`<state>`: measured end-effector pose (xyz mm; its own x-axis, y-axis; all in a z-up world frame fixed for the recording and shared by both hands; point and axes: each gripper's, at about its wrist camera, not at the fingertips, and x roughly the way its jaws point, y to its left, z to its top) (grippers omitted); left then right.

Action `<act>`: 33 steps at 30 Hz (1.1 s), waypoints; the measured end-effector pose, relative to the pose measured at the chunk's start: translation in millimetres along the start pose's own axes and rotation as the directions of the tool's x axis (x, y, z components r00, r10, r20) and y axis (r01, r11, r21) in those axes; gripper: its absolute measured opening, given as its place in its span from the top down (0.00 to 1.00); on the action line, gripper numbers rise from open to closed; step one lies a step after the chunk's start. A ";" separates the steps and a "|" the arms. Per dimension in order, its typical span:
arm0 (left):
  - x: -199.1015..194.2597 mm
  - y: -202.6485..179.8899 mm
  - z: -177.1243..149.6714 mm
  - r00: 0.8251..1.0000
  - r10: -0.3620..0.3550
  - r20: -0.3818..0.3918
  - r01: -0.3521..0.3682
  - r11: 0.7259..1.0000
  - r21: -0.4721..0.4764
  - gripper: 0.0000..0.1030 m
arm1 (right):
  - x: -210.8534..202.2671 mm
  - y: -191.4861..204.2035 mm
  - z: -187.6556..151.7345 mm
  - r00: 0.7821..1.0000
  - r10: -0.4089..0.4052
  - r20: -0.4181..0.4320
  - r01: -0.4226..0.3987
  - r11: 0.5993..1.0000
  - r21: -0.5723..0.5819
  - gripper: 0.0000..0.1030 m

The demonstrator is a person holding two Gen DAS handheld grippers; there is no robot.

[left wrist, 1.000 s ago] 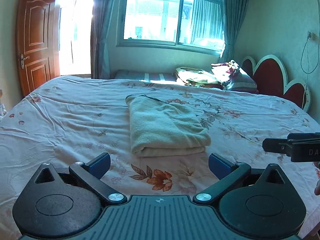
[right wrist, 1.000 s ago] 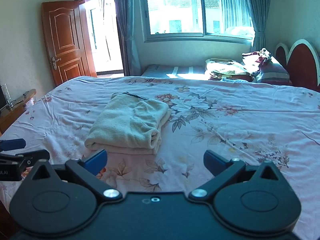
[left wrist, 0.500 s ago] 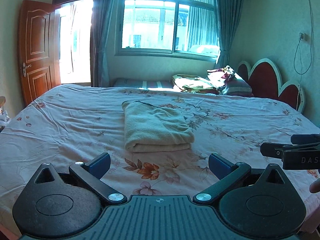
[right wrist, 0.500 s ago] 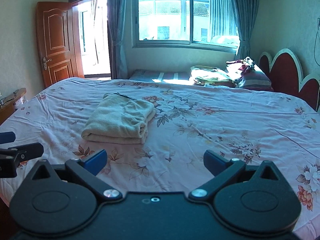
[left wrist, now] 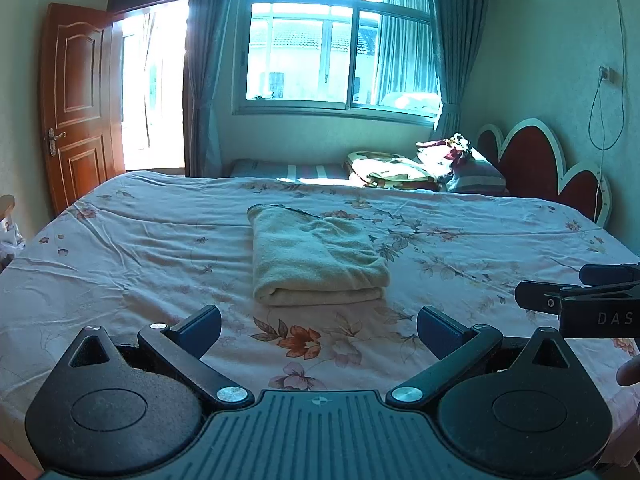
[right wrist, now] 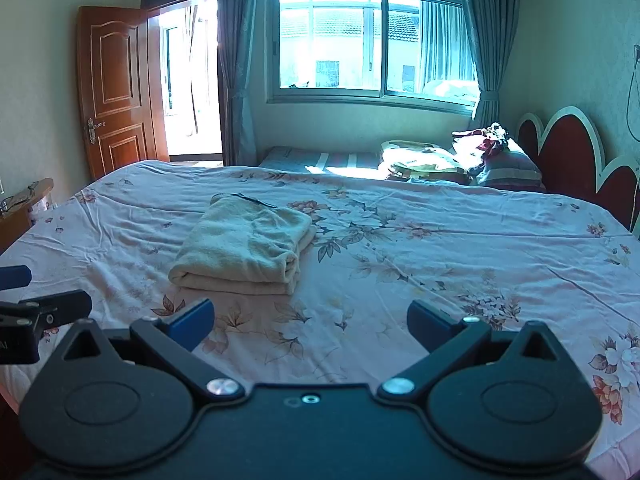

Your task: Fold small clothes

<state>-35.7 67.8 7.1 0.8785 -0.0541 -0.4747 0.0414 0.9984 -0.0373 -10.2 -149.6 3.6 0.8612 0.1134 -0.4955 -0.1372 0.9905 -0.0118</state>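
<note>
Presently, one folded cream garment [left wrist: 316, 258] lies on the floral bedsheet [left wrist: 132, 256], near the middle of the bed and well ahead of both tools. It is folded into a thick rectangle, its rounded fold edge facing the near side of the bed. A thin dark line shows at its far end; what it is cannot be made out.

Two grippers are present. The left gripper [left wrist: 319, 326] is released, its two blue-tipped fingers spread wide with nothing between them. The right gripper [right wrist: 311, 322] is likewise released and holds nothing. Both hover over the near edge of the bed, apart from the garment. Each appears side-on in the other's view, cut off by the frame edge.

Nothing stands between the grippers and the garment. At the far side of the bed sit one striped pillow [right wrist: 320, 159] and a heap of bedding and clothes [right wrist: 460, 156] by the red scalloped headboard [right wrist: 572, 152]. One wooden door [right wrist: 112, 88] stands open on the left; one window [right wrist: 376, 36] with curtains faces the bed. A fingertip [left wrist: 629, 372] shows at the right edge of the left wrist view; the rest of the hand is out of frame.
</note>
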 end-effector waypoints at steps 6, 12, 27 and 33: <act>0.8 1.1 0.0 1.000 0.003 0.001 -0.003 1.000 0.005 0.00 | 1.6 0.3 0.2 1.000 0.000 -0.002 0.000 1.000 0.000 0.01; 1.6 3.8 1.4 1.000 0.008 0.003 -0.008 1.000 0.000 0.00 | 4.9 0.8 0.2 1.000 -0.001 -0.005 0.001 1.000 -0.005 0.01; 4.3 5.5 1.0 1.000 0.013 0.000 -0.013 1.000 0.004 0.00 | 6.8 1.8 1.1 1.000 0.000 -0.007 0.000 1.000 -0.007 0.01; 5.4 5.2 0.5 1.000 0.013 -0.001 -0.013 1.000 0.006 0.00 | 6.7 1.4 1.1 1.000 0.000 -0.008 0.000 1.000 -0.007 0.01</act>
<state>-30.4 72.8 4.8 0.8783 -0.0411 -0.4763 0.0329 0.9991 -0.0256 -4.0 -147.4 1.2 0.8573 0.1128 -0.5022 -0.1407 0.9899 -0.0179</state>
